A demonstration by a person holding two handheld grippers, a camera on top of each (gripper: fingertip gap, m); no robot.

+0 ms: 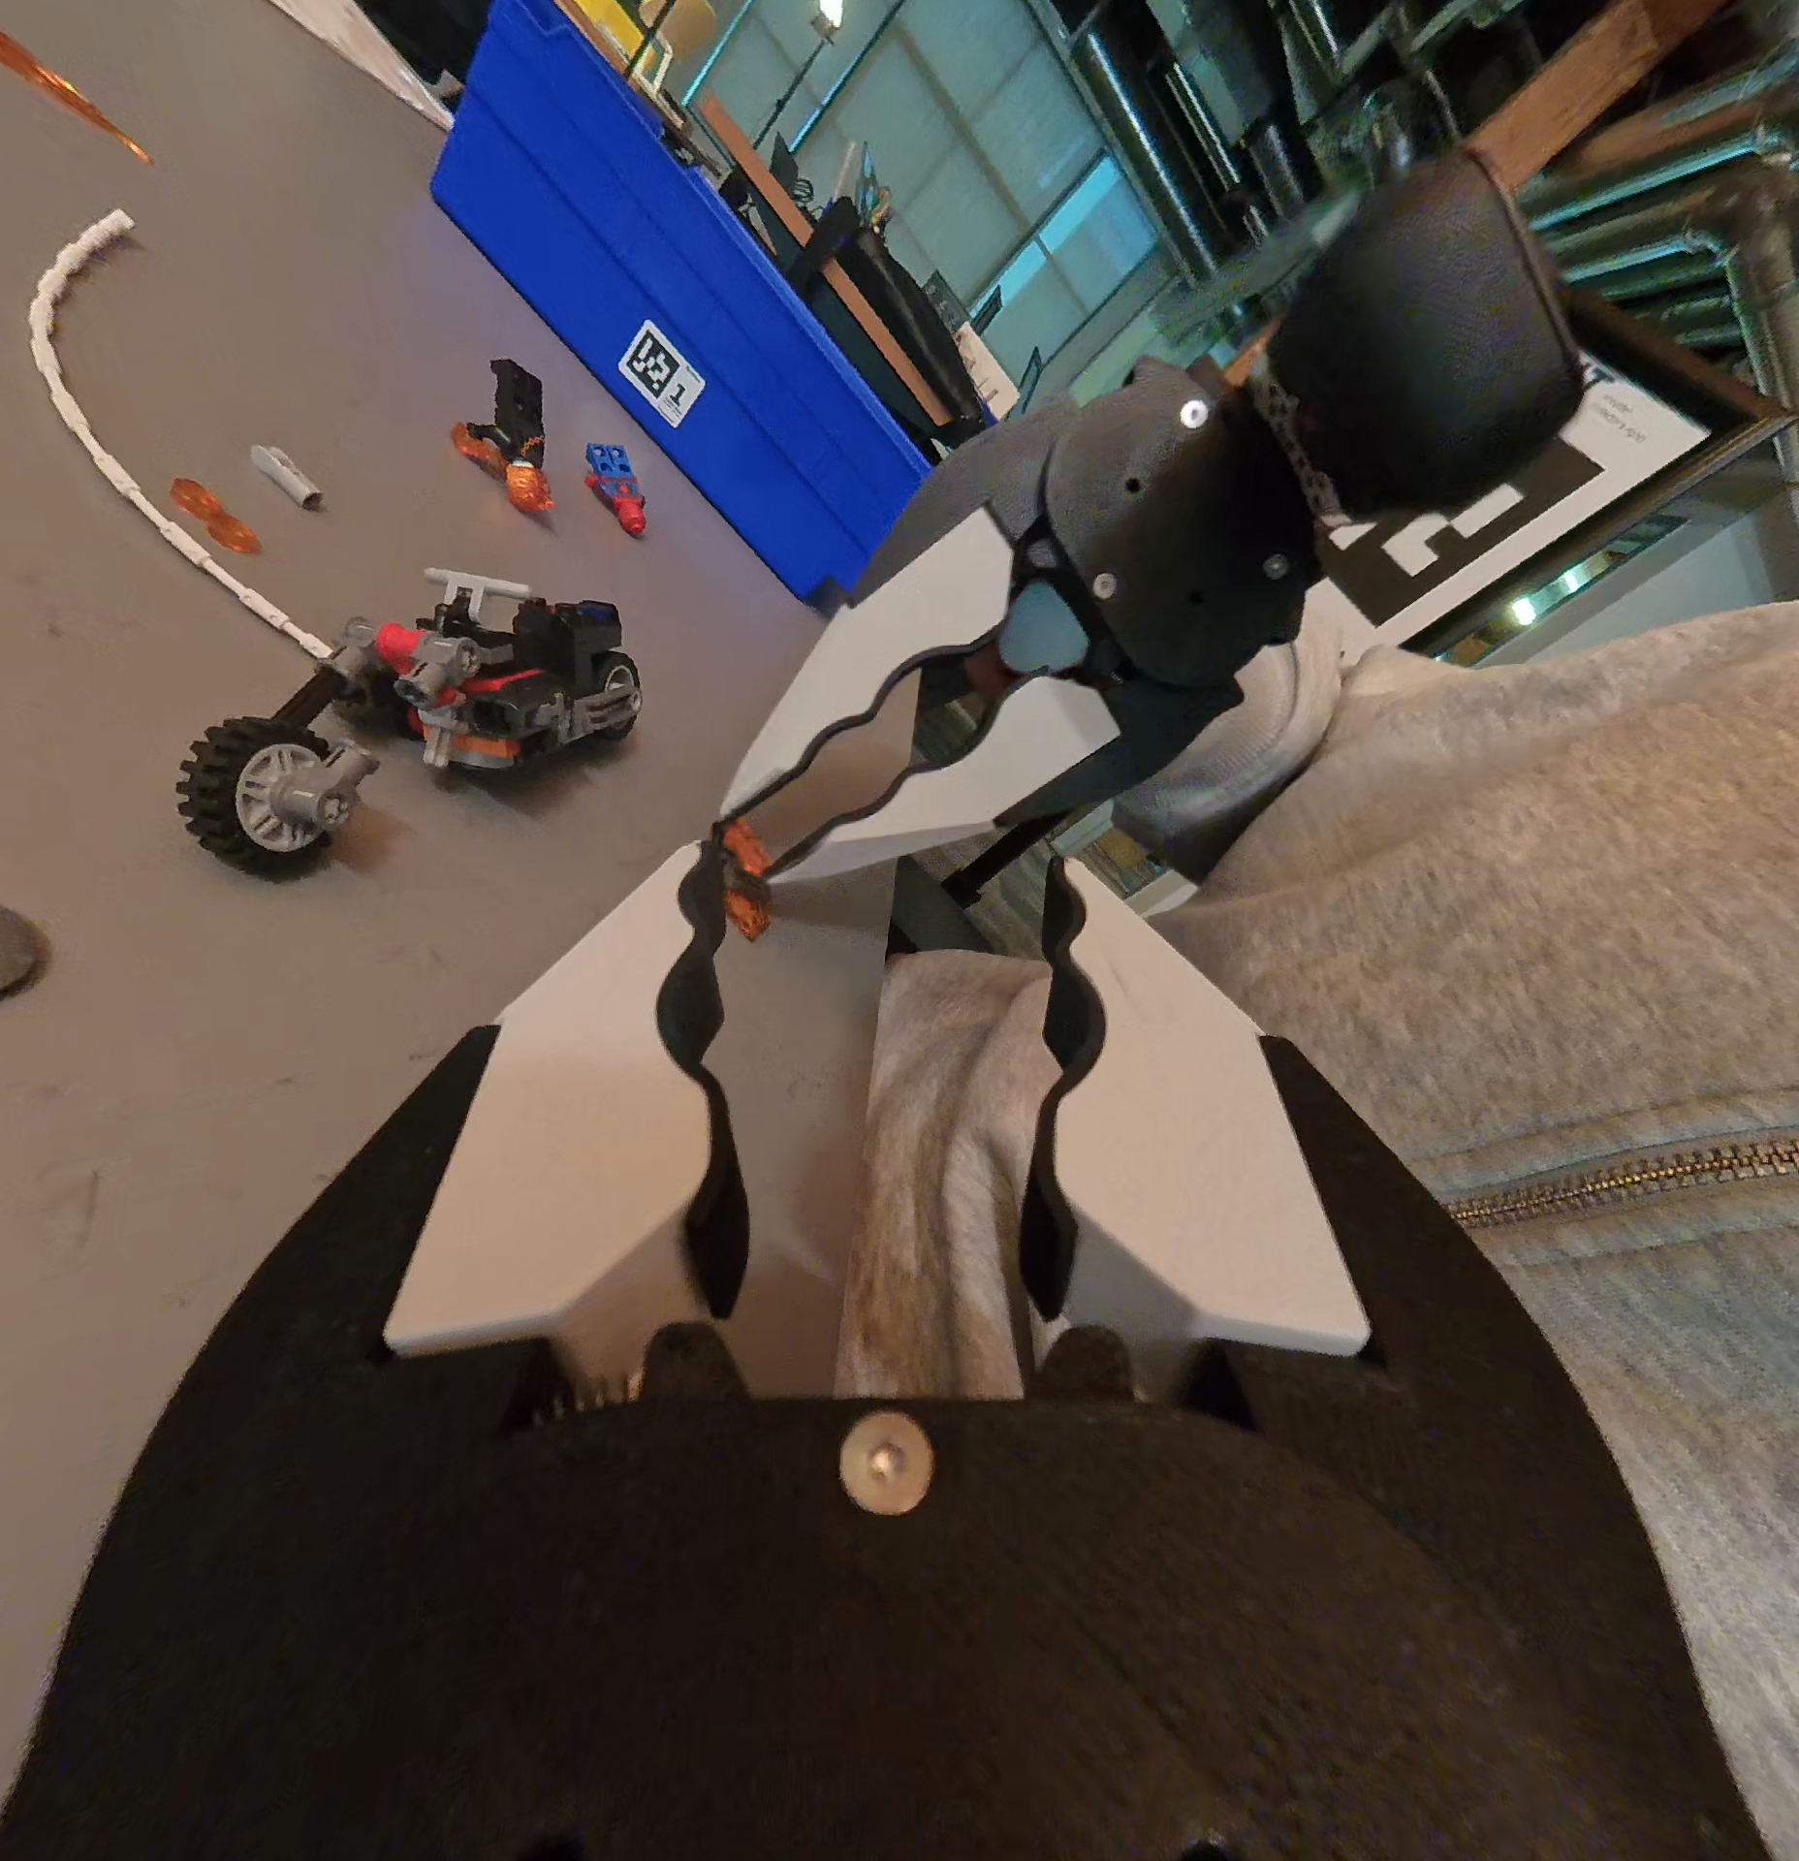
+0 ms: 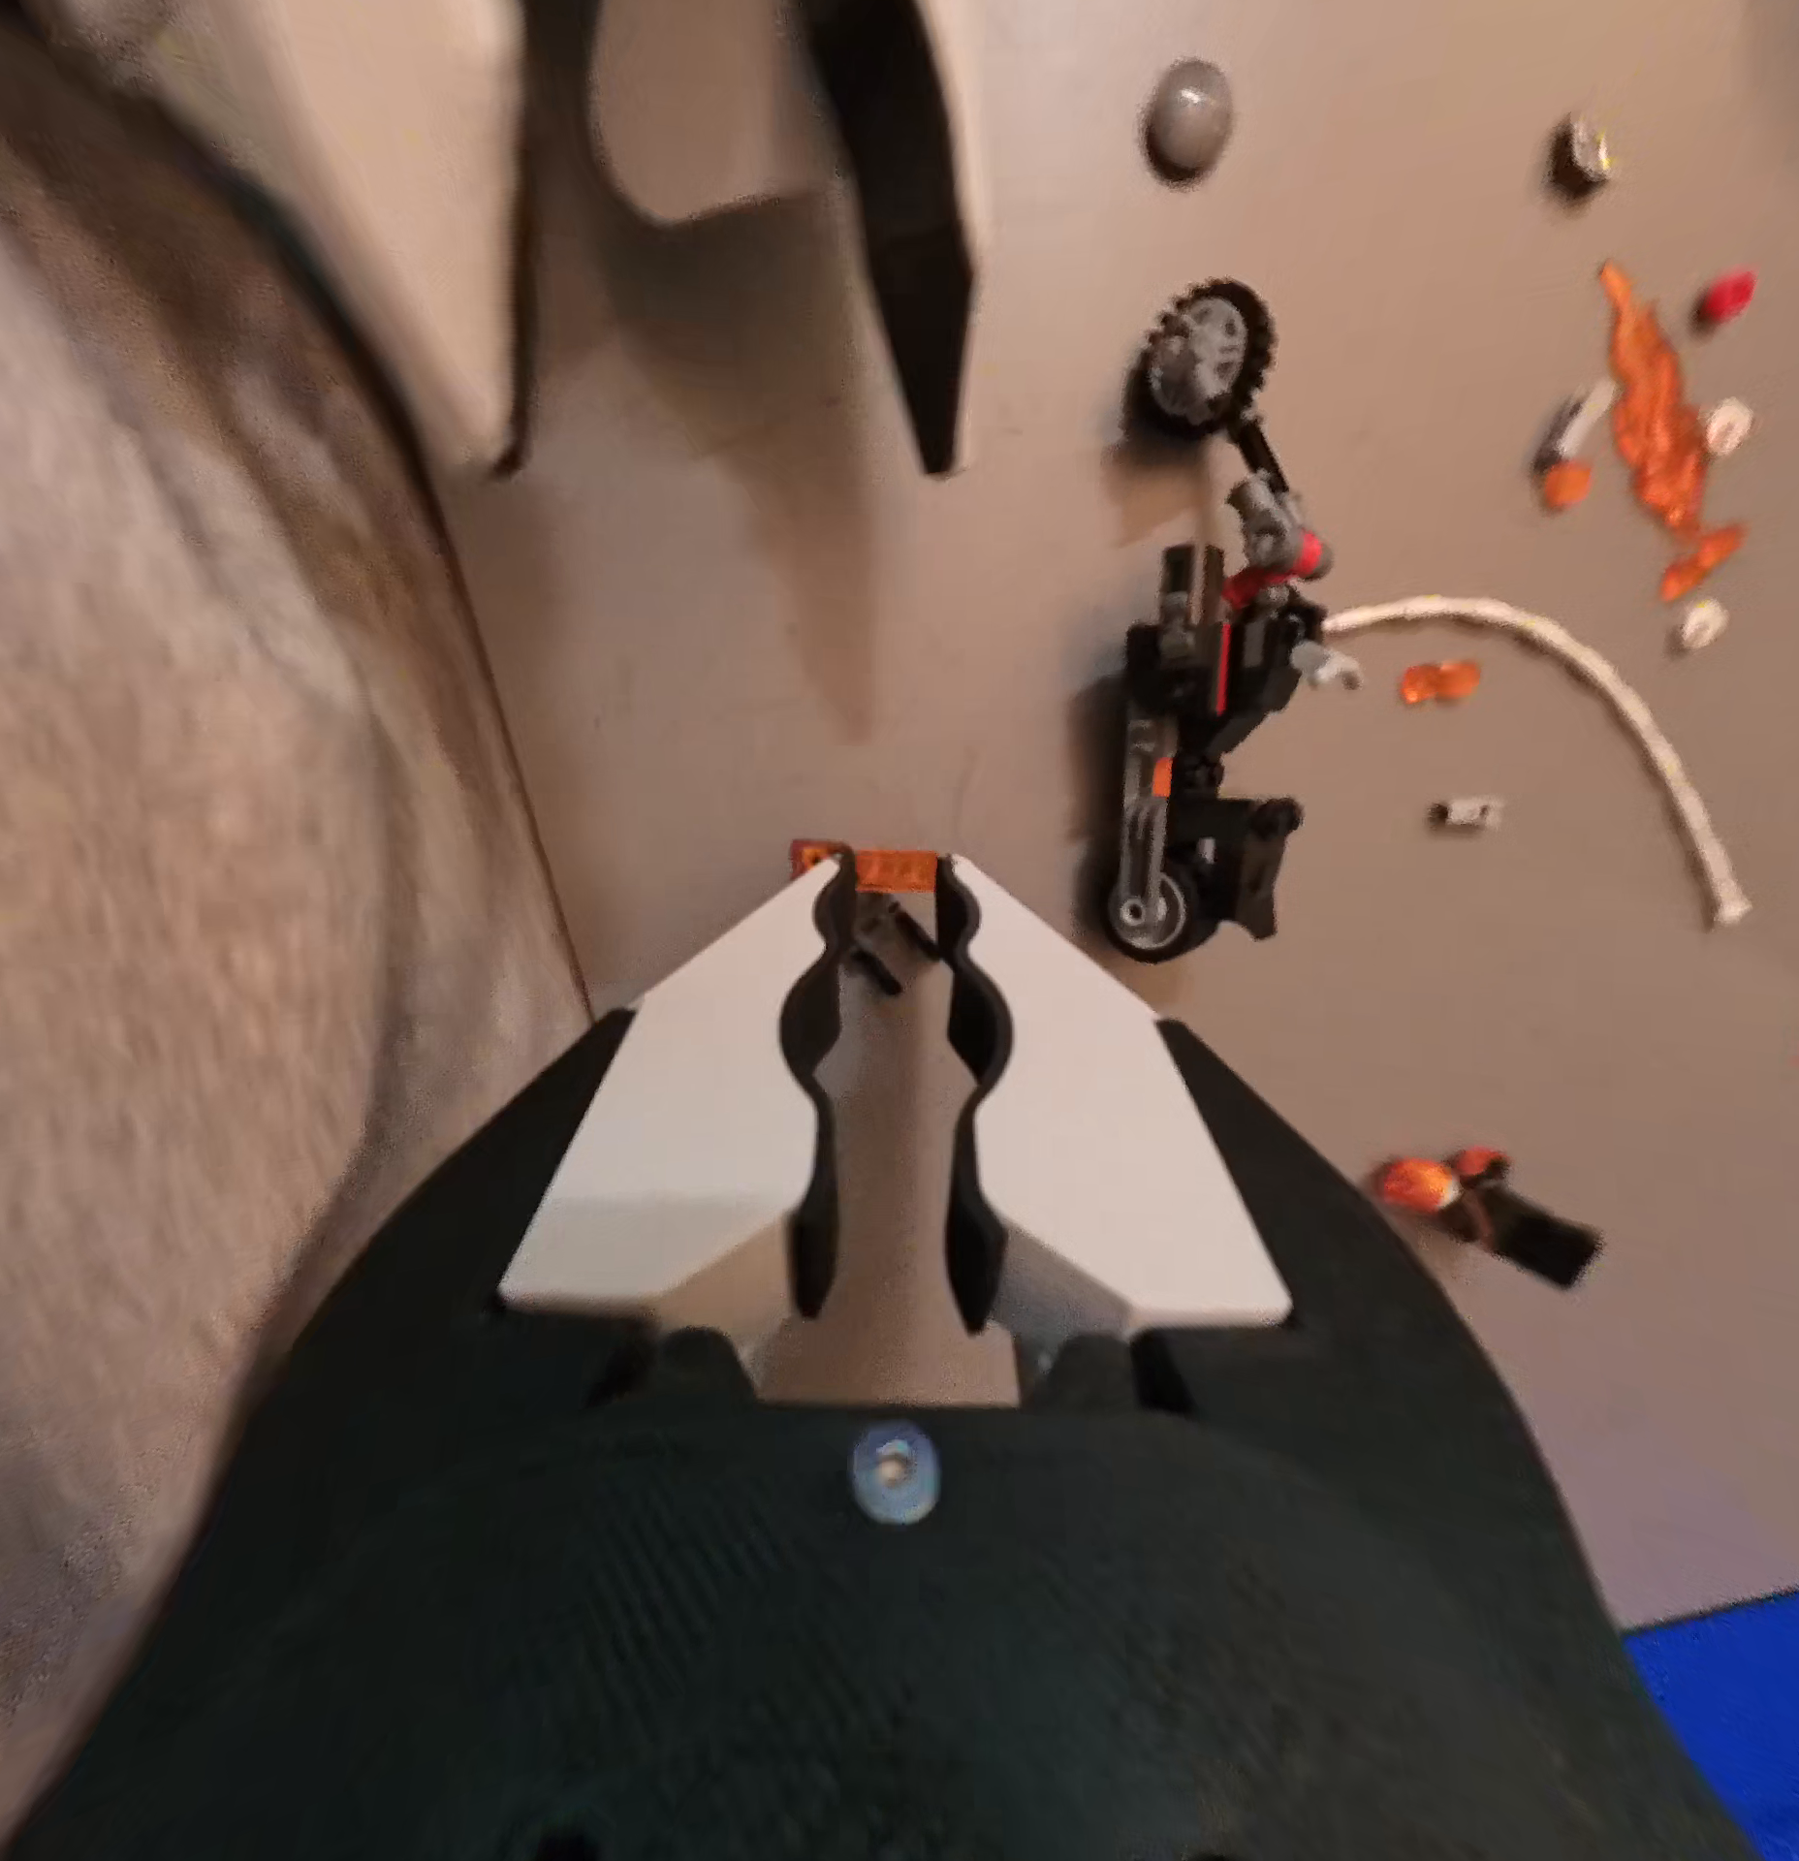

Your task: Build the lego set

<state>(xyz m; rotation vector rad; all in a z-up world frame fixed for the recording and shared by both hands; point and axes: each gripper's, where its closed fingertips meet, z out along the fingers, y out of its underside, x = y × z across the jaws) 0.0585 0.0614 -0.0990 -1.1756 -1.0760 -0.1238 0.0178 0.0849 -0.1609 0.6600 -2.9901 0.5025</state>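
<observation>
Right gripper (image 2: 893, 872) pinches a small orange brick (image 2: 890, 868) at its fingertips; left gripper (image 1: 875, 886) spread wide, one fingertip touching that brick

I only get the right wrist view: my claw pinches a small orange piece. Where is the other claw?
Observer: The left claw is open. One fingertip seems to touch the orange piece in the right claw.
Operator: Any loose parts I'm missing?
Observer: A small blue-and-red piece lies beside the blue bin.
Operator: Anything on that bin?
Observer: A black-and-white marker sticker on its side.
</observation>
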